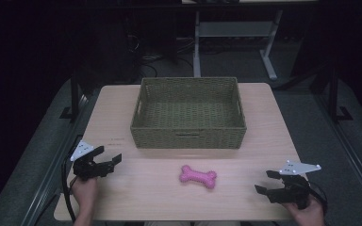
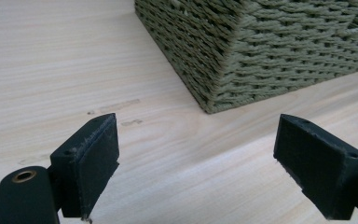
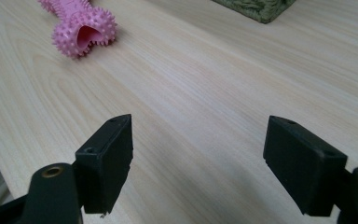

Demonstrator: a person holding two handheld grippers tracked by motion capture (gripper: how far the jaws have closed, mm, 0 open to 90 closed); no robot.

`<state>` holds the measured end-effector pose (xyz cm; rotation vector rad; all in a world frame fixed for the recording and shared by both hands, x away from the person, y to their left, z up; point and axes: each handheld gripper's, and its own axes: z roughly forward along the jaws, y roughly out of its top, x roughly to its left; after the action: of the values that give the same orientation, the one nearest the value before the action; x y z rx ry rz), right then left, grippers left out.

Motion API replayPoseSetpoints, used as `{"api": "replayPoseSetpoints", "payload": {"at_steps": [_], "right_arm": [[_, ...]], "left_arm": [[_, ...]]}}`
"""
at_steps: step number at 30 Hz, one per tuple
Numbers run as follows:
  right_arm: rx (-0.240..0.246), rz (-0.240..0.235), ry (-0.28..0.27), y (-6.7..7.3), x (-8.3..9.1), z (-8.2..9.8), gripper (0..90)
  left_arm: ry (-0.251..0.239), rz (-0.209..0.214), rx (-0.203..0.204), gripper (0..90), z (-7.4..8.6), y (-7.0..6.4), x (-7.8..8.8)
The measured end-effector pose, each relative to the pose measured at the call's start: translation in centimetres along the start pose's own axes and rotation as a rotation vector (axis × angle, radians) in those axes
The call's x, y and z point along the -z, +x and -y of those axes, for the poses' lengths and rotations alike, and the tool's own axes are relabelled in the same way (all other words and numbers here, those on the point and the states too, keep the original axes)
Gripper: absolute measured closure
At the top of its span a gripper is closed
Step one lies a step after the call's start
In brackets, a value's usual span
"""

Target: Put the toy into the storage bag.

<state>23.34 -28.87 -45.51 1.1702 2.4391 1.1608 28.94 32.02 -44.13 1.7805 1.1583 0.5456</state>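
My right hand-held gripper [image 1: 267,181] and left hand-held gripper [image 1: 109,157] hover low over the worktop [image 1: 141,188], jaws spread, empty. Pink bone toy [image 1: 198,176] lies between them, cut off in right gripper view. Basket [image 1: 188,136] behind.

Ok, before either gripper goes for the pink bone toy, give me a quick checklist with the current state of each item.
1. Right gripper open, nothing between its jaws: ok.
2. Left gripper open, nothing between its jaws: ok.
3. Pink bone toy lies free on the table, apart from both grippers: ok.
4. Bare table between the right gripper and the toy: ok.
5. Woven basket upright, nothing inside: ok.
6. How soft the toy is: cannot tell.
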Motion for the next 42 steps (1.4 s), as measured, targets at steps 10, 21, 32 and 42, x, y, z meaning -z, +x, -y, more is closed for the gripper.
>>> {"api": "replayPoseSetpoints", "payload": {"at_steps": [10, 21, 32, 42], "right_arm": [[0.037, -0.006, 0.001, 0.9, -0.3, -0.9, 23.6], [0.097, -0.038, 0.043, 1.8, -1.2, -2.8, 23.6], [0.153, -0.076, 0.118, 2.3, -1.7, -5.1, 21.3], [0.189, -0.101, 0.165, 3.0, -2.4, -6.6, 20.0]], "left_arm": [[-0.02, 0.025, -0.001, 13.6, 0.1, 0.0, 0.2], [-0.019, 0.036, -0.011, 13.6, 0.2, -0.1, 0.4], [-0.022, 0.043, -0.008, 13.6, 0.3, -0.1, 0.3], [-0.023, 0.045, -0.009, 13.6, 0.3, 0.0, 0.2]]}}
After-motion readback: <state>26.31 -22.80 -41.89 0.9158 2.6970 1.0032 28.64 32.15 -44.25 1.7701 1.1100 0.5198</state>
